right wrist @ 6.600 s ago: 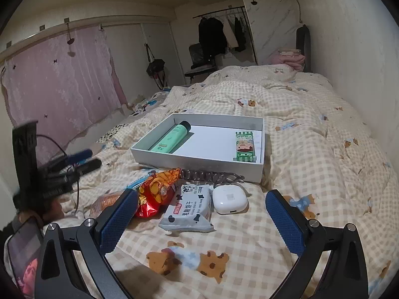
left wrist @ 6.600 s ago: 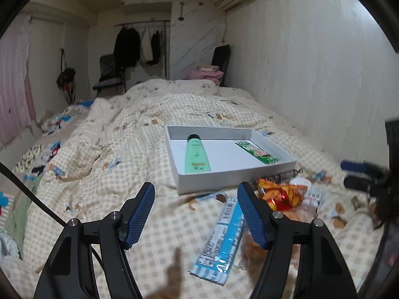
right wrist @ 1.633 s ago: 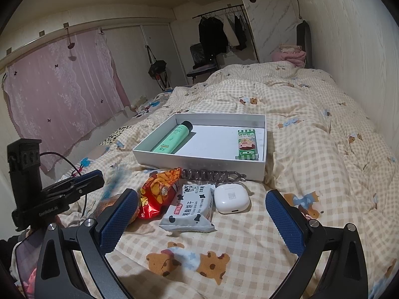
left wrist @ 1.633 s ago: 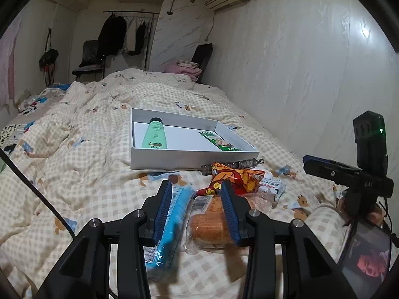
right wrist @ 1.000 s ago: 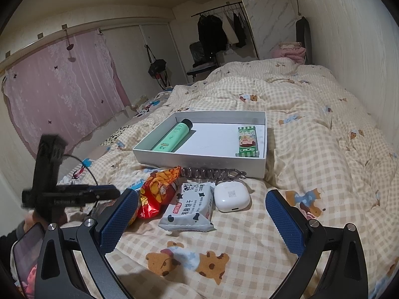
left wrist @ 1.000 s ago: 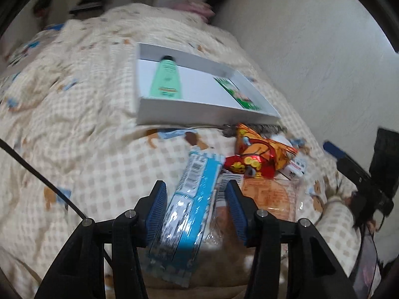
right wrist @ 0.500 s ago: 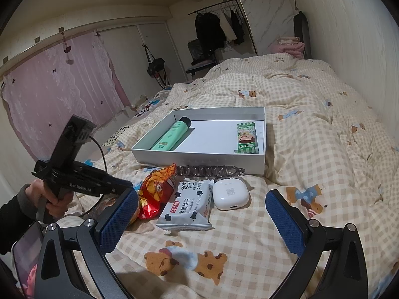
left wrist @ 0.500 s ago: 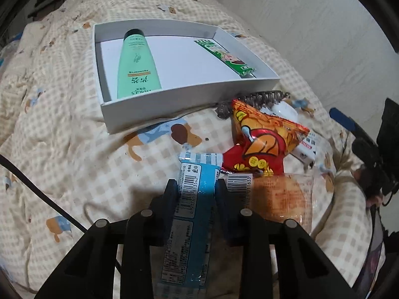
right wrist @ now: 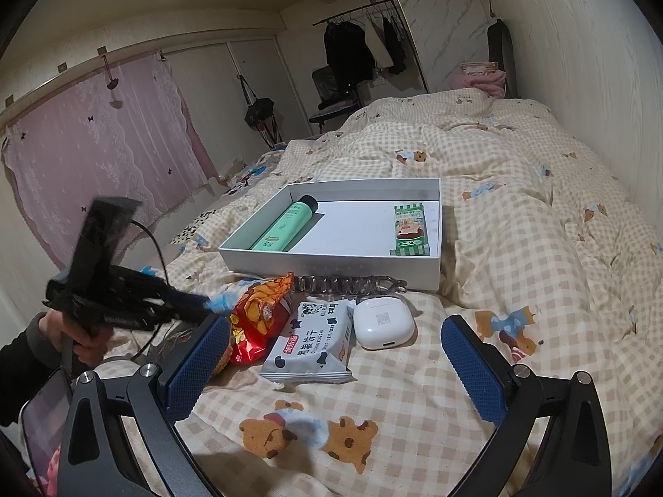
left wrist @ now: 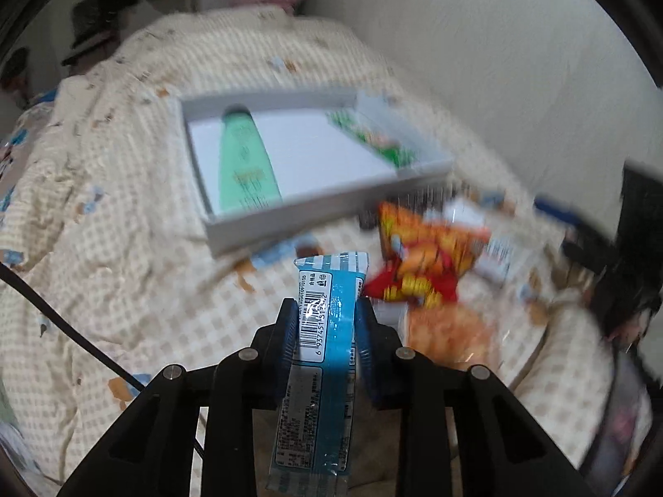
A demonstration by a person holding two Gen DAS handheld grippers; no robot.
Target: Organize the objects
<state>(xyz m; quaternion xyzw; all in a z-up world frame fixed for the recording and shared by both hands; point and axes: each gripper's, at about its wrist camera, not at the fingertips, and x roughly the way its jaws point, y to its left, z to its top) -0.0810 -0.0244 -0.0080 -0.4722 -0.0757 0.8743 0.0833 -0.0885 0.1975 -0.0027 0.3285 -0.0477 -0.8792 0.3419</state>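
Tongs on the left (left wrist: 325,327) clamp the blue snack packet (left wrist: 321,356) for boxing in the white tray (left wrist: 331,211); right tongs (right wrist: 331,356) gape idle.

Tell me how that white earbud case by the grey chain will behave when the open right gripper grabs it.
The white earbud case looks like smooth, rounded hard plastic, so it may slip between the jaws. It probably stays rigid and light. On the soft quilt it might sink or tilt when pressed.

Glossy plastic blue wrapper (left wrist: 327,331); matt white cardboard box (right wrist: 331,267); soft checked cloth quilt (right wrist: 518,215).
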